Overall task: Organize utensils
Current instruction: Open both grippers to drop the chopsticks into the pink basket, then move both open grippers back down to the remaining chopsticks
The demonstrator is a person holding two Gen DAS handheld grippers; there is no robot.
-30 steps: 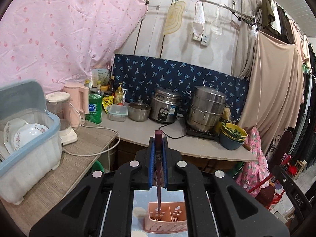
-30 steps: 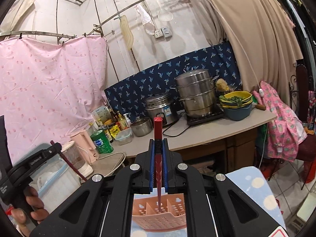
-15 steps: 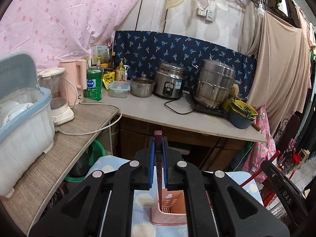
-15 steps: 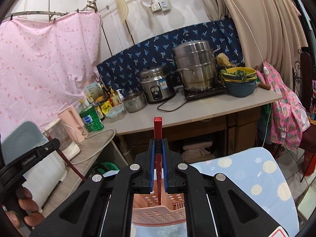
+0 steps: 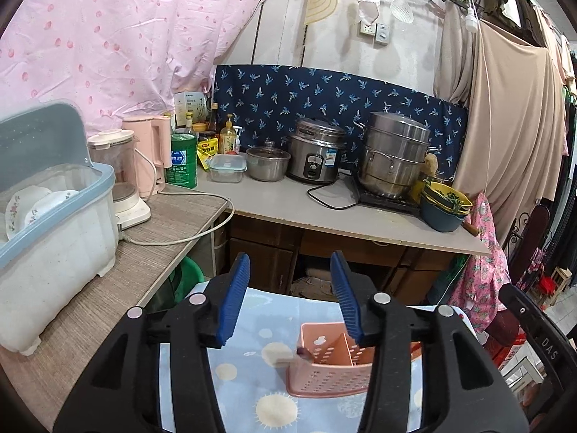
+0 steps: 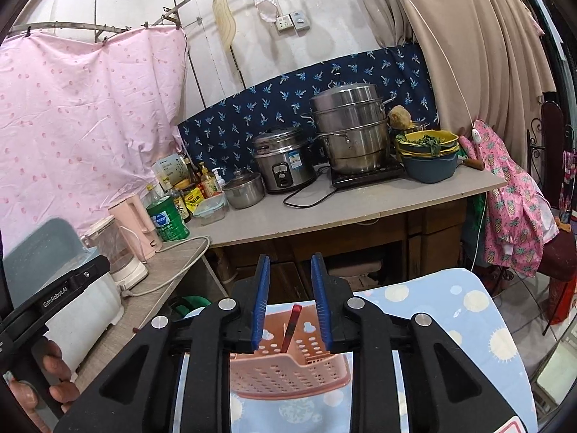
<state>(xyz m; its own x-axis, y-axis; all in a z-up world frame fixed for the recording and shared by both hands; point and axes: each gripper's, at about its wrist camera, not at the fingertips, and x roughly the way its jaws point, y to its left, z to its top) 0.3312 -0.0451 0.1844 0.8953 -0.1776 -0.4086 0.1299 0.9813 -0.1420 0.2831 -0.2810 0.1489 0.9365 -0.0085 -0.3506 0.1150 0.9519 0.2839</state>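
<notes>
my left gripper (image 5: 290, 296) has just been opening; its blue pads (image 5: 234, 297) stand apart with nothing between them. low in that frame, right of centre, the pink caddy (image 5: 326, 371) sits on the blue spotted cloth (image 5: 249, 324), and a dark utensil tip (image 5: 301, 351) shows at its left rim, blurred, maybe leaning there. my right gripper (image 6: 290, 299) has also just been parting, its jaws slightly apart and pressing on nothing. between them, lower centre, the red utensil (image 6: 291, 328) stands tilted inside the caddy (image 6: 288, 371). a hand (image 6: 54, 386) shows at lower left.
</notes>
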